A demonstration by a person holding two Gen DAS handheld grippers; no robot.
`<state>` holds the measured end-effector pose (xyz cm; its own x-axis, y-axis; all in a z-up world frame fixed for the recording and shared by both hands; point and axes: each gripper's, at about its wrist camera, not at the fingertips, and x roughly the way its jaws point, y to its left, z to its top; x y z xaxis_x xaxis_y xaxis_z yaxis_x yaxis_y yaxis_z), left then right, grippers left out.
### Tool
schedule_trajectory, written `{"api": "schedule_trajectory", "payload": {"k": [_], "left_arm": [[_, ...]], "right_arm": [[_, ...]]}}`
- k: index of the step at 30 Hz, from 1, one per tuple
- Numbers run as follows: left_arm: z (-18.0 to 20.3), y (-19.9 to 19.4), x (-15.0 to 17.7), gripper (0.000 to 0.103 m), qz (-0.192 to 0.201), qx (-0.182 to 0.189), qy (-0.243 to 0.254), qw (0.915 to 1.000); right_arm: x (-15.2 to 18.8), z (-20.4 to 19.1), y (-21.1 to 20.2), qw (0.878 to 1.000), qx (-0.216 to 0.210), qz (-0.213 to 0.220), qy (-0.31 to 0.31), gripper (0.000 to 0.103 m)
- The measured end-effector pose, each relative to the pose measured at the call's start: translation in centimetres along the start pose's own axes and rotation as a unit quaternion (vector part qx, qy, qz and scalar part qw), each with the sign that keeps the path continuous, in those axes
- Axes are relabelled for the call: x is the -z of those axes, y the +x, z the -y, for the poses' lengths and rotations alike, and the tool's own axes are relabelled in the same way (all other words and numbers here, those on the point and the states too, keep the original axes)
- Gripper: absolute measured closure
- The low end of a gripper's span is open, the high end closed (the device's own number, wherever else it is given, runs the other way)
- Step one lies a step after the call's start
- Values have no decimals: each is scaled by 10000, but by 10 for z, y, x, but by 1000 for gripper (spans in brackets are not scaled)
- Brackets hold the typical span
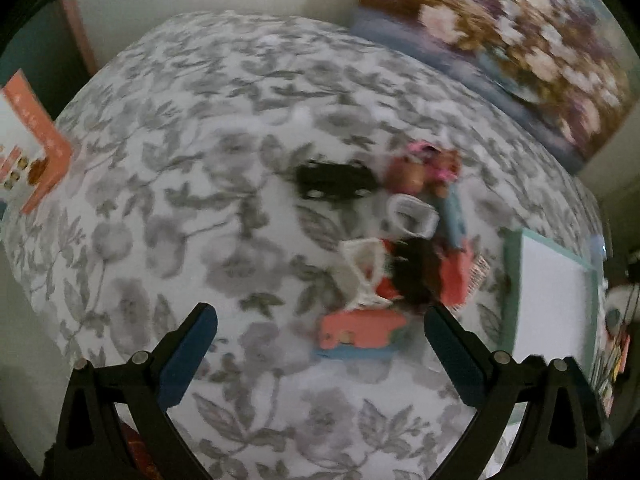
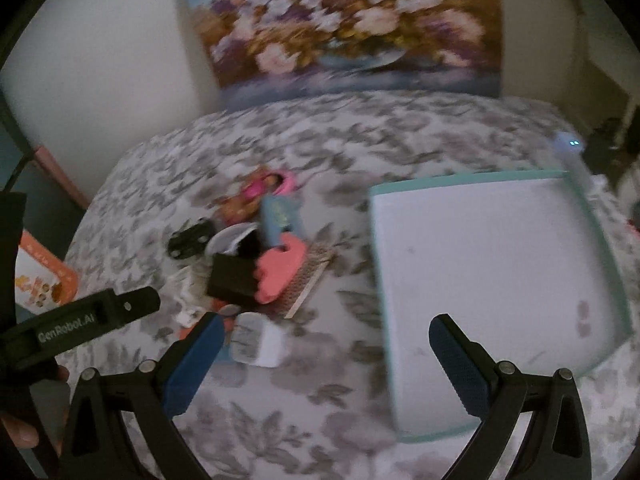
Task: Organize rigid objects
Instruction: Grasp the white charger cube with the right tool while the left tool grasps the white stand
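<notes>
- Two grippers, left (image 1: 320, 360) and right (image 2: 326, 364), hang over the bed (image 1: 168, 184) with jaws spread wide and nothing between them.
- Just ahead of both, a toy pile (image 1: 394, 240) sits mid-bed: black car (image 1: 334, 181), pink dolls (image 1: 424, 166), white cups, coral pieces.
- Beside the pile, toward the bed's right edge, lies a tray (image 2: 600, 264), its floor bare, probably where the toys go.
- Sorting looks unstarted.
</notes>
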<state>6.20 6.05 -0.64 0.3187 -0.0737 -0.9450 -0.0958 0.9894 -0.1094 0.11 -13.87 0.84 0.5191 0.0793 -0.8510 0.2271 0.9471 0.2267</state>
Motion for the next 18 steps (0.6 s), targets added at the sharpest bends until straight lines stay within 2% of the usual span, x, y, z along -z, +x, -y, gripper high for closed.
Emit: {"api": "schedule_trajectory", "payload": {"k": [3,6,8,12,18], "left_arm": [[-13,4,-1,0,1,-95,-158,9998],[-19,16,-2,0,-150,-91,-344,9993],[-23,24,-2,0,-268,-50,-450,9986],[-26,29,-1,0,-317,-118,-540,9980],[-33,38,-4,0,-429,-32,-712,9965]], "right_arm": [[4,-14,13,9997,-204,-150,-71,0],[9,-28,28,9990,-199,-301,-268,3],[12,-31,35,9984,-219,-420,-308,11],[17,-37,49,9974,-187,-563,-410,18],[20,-49,65,9962,-169,-661,-539,41]]}}
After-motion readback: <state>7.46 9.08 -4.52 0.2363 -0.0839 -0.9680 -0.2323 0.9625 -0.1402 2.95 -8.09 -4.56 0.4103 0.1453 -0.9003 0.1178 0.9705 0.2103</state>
